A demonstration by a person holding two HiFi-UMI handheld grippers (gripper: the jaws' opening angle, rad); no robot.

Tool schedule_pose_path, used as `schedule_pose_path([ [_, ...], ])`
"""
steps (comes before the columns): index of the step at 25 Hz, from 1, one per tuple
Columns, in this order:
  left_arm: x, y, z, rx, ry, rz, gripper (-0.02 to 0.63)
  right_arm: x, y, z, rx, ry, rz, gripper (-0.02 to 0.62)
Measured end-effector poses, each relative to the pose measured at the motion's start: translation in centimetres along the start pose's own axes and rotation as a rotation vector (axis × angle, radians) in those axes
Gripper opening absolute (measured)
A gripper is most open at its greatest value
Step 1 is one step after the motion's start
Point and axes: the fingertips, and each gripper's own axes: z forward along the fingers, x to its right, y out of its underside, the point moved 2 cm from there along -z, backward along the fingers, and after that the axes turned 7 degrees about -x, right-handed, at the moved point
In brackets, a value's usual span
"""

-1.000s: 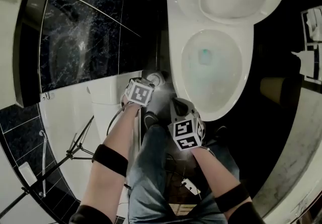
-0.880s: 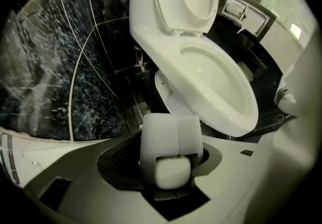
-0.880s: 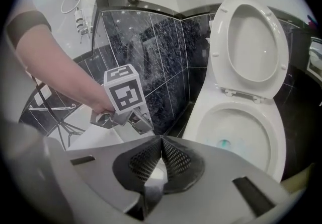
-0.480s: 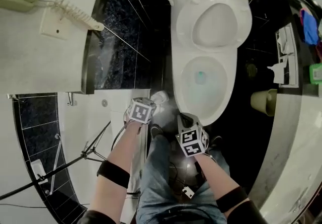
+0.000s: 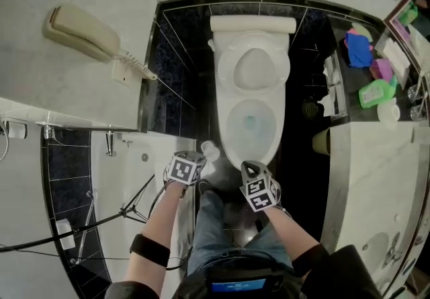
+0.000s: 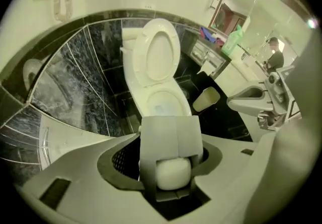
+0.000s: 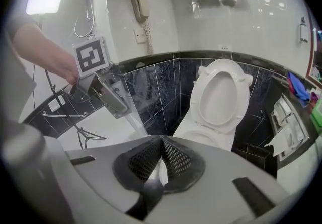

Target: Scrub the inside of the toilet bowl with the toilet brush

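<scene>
Both forearms point down at the toilet bowl's near end. The left gripper clamps the toilet brush; the right gripper has its jaws together, empty

Left tongs clamped, right tongs closed

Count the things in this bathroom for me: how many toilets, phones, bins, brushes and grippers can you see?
toilet: 1
phone: 1
bin: 1
brush: 1
grippers: 2, the left gripper and the right gripper
Total: 6
</scene>
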Motion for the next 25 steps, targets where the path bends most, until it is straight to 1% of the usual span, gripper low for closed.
schedule_pose_path([
  [4, 4.8, -0.6, -3.9, 0.028, 0.02, 0.041, 0.241, 2.2, 0.0, -5.7, 0.014, 0.043, 0.002, 0.009],
  [6, 7.0, -0.9, -5.5, 0.047, 0.042, 0.043, 0.241, 3.3, 0.2, -8.0, 0.022, 0.068, 0.012, 0.009],
  [9, 10.1, -1.2, -7.1, 0.078, 0.079, 0.046, 0.241, 4.8, 1.1, -10.9, 0.03, 0.107, 0.04, 0.009],
  [12, 12.5, -1.9, -7.7, 0.095, 0.116, 0.08, 0.241, 6.3, 1.3, -12.6, 0.047, 0.143, 0.067, 0.009],
  [14, 13.6, -2.0, -7.6, 0.092, 0.127, 0.11, 0.241, 6.8, 1.4, -13.4, 0.056, 0.158, 0.075, 0.008],
  [19, 15.2, -2.3, -7.2, 0.063, 0.119, 0.195, 0.241, 7.8, 1.7, -14.3, 0.076, 0.181, 0.122, 0.008],
  [25, 16.2, -2.8, -7.1, 0.05, 0.108, 0.241, 0.241, 8.2, 2.4, -14.6, 0.072, 0.189, 0.131, 0.008],
])
